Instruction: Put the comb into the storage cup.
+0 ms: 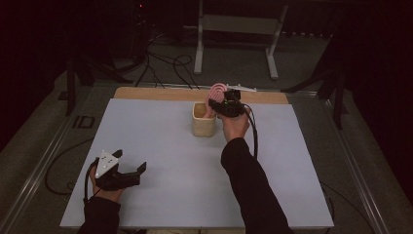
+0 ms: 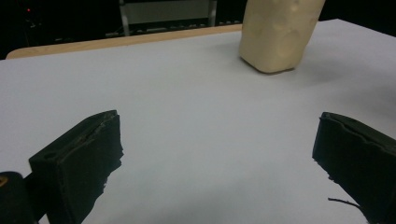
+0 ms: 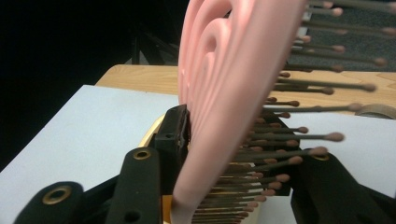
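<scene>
Your right gripper (image 1: 221, 103) clamps the pink hairbrush (image 3: 224, 93) over the cream holder (image 1: 203, 119), left gripper (image 1: 127, 169) jaws open; lowering it tilted could topple that holder.

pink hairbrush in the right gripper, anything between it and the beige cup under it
Nothing visible stands in the way. The right gripper is shut on the pink hairbrush right at the open top of the beige cup, and the brush's lower end already seems to dip inside the rim.
</scene>
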`<state>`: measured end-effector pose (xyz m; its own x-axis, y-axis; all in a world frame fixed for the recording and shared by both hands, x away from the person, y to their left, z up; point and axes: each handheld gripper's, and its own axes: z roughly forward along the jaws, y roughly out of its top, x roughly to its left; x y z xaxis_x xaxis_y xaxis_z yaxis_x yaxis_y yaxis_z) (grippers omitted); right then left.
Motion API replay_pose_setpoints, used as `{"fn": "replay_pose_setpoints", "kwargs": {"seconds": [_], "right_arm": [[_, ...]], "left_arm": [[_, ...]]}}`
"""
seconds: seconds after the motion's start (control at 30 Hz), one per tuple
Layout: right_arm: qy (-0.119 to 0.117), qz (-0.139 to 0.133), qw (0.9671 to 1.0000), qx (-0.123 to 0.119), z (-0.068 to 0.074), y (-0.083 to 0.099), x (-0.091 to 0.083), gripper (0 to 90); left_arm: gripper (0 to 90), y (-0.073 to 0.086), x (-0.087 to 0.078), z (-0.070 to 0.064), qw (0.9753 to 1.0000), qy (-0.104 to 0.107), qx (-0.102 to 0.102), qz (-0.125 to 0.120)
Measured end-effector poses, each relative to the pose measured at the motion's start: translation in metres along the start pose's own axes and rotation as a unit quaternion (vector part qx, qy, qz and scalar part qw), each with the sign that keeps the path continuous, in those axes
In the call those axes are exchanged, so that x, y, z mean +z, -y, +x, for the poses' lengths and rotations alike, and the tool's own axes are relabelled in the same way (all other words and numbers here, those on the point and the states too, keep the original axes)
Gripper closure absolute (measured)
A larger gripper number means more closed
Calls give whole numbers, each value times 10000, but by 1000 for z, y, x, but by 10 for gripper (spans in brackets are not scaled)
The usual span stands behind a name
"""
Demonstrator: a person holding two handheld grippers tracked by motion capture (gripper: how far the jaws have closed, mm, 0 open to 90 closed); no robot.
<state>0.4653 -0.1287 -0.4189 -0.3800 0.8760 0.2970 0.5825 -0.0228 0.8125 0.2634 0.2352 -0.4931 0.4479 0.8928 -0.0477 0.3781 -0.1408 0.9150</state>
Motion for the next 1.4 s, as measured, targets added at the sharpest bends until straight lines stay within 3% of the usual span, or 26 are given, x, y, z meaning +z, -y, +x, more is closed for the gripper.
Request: {"fn": "replay_pose_setpoints", "kwargs": {"seconds": [0.2,0.47,0.8,1.0,1.4], "right_arm": [[0,6,10000,-1,-1,0,0,554],[-80,29,9998,-184,-4,1,-3,504],[-170,44,9993,-342,-7,0,-15,318],[-74,-9,9990,-439,-11,2,-26,201],[42,28,9978,-661,-15,12,-41,116]], "left_arm": [[19,0,1,0,10000,8,3,3],[19,0,1,-1,10000,17,-16,17],[19,0,2,-1,10000,22,4,30],[18,0,2,-2,10000,34,2,28],[19,0,2,-3,10000,26,5,24]]}}
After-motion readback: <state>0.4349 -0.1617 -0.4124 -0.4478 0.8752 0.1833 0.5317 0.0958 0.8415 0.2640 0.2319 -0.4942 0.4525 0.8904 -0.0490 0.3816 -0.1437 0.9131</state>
